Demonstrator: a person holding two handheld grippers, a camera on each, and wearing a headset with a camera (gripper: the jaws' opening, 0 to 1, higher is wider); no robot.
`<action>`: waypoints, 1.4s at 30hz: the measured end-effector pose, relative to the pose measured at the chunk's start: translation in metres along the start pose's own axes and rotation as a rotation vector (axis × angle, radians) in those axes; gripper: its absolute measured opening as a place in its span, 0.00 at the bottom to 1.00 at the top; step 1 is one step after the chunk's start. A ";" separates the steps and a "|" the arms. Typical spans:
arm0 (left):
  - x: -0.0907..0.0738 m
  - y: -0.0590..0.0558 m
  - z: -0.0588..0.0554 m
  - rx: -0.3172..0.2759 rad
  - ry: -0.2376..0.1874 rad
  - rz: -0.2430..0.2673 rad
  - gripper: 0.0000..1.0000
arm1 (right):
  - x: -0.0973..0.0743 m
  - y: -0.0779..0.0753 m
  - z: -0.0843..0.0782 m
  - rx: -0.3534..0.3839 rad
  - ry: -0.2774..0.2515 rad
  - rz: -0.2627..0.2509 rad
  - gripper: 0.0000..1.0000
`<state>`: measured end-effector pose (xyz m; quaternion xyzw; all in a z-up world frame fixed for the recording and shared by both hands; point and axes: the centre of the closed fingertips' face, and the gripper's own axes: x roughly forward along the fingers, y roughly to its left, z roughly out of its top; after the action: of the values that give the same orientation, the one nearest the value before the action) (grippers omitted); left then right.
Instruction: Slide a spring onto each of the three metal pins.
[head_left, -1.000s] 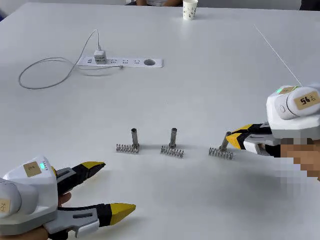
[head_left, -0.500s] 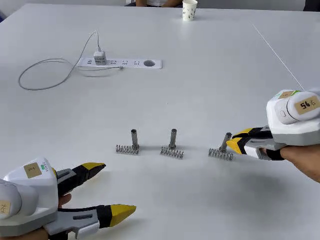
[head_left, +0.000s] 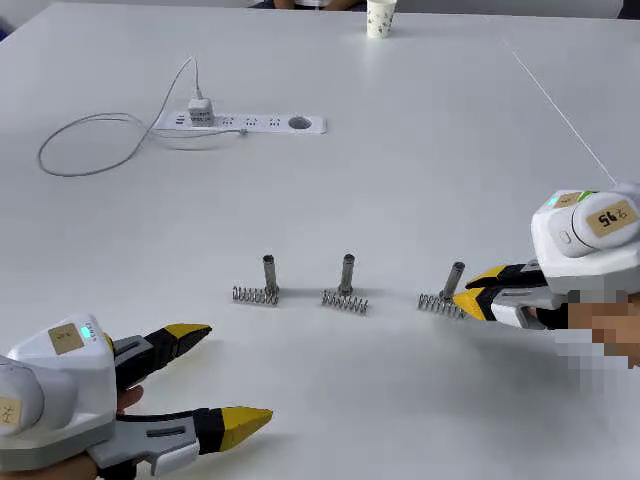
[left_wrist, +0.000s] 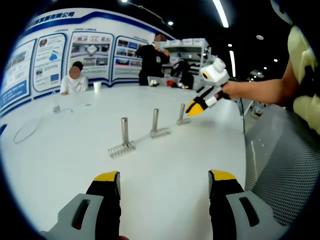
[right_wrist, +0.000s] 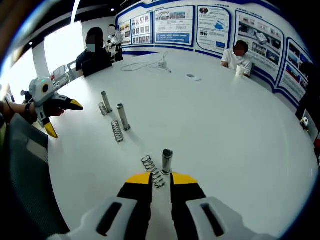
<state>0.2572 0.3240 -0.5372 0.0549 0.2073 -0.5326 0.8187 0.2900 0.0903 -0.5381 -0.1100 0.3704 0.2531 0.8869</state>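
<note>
Landmark: right pin (head_left: 454, 279), upright on the table (head_left: 420, 150), its shaft bare.
Right spring: the right spring (head_left: 435, 303) lies flat at the foot of the right pin, touching it or just beside it, on the side toward the person.
Spring axis: level with the table and running along the row of pins, so crosswise to the right pin's vertical axis.
Right gripper: the right gripper (right_wrist: 160, 176) is just beside the right pin, on the side away from the other two pins. Its tips are low at table height and aim along the spring.
Right jaws: narrowly apart. In the right gripper view the spring's near end sits in the gap, and I cannot tell whether the pads touch it.
Left gripper: the left gripper (head_left: 225, 372) is well apart from the right pin, out past the far end of the row and nearer the person. Its jaws are wide apart and hold nothing.
Other pins: the middle pin (head_left: 347, 273) and left pin (head_left: 270, 272) stand beyond the right pin in one row, each bare, with a spring lying flat at its foot.
Nearer hand: the right, by far.
What the move turns on: the spring is lying down and the pin stands, so the spring likely has to be pinched, lifted above the right pin's top and turned upright before it can slide down.
Progress: no spring is on a pin yet.
</note>
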 end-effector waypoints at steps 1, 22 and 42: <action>0.000 0.000 0.000 0.000 0.000 0.000 0.73 | 0.000 0.000 0.000 -0.002 0.001 0.003 0.15; 0.002 0.000 0.001 -0.004 0.001 -0.001 0.73 | 0.012 0.005 -0.018 -0.082 0.056 0.092 0.16; 0.003 -0.004 0.004 -0.008 -0.005 -0.015 0.72 | 0.014 0.011 -0.022 -0.143 0.072 0.127 0.13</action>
<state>0.2556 0.3185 -0.5342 0.0487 0.2077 -0.5382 0.8154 0.2798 0.0961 -0.5633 -0.1585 0.3893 0.3307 0.8450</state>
